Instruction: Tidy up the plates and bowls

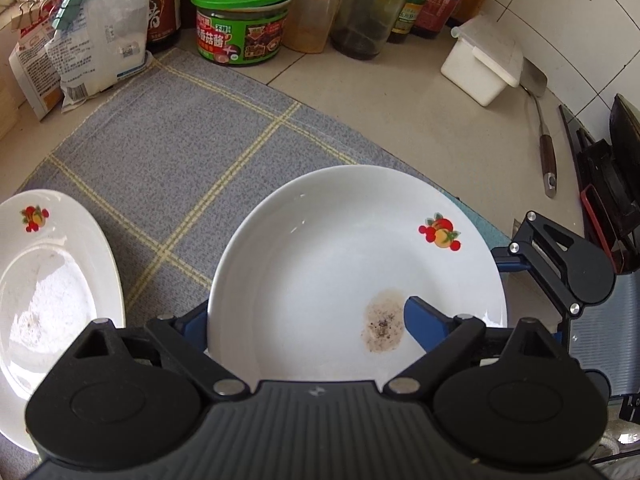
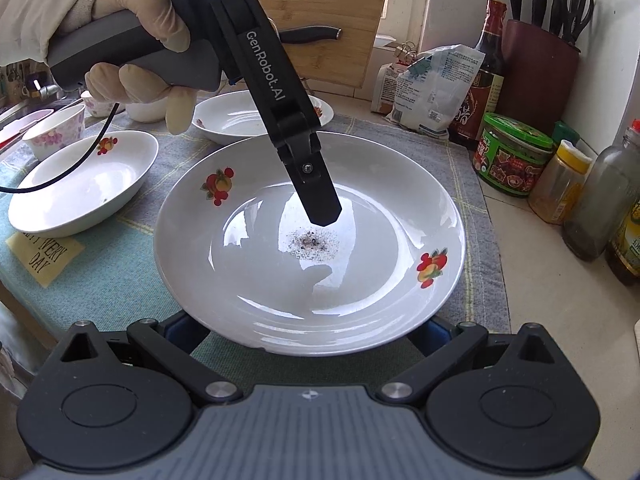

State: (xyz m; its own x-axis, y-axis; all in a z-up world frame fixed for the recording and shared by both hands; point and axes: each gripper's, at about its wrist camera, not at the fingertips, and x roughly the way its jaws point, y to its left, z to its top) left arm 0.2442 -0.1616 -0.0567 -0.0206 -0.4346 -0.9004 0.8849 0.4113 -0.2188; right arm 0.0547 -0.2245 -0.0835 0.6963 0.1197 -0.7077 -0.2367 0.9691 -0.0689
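Black grippers (image 2: 320, 208) with blue fingers (image 1: 424, 320), silver screws, white lettering, black cable, cream glove (image 2: 132, 12).

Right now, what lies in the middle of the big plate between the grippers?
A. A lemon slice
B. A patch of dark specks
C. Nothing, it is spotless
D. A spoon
B: the right wrist view shows a patch of dark specks at the centre of the plate, just under one finger of the left gripper.
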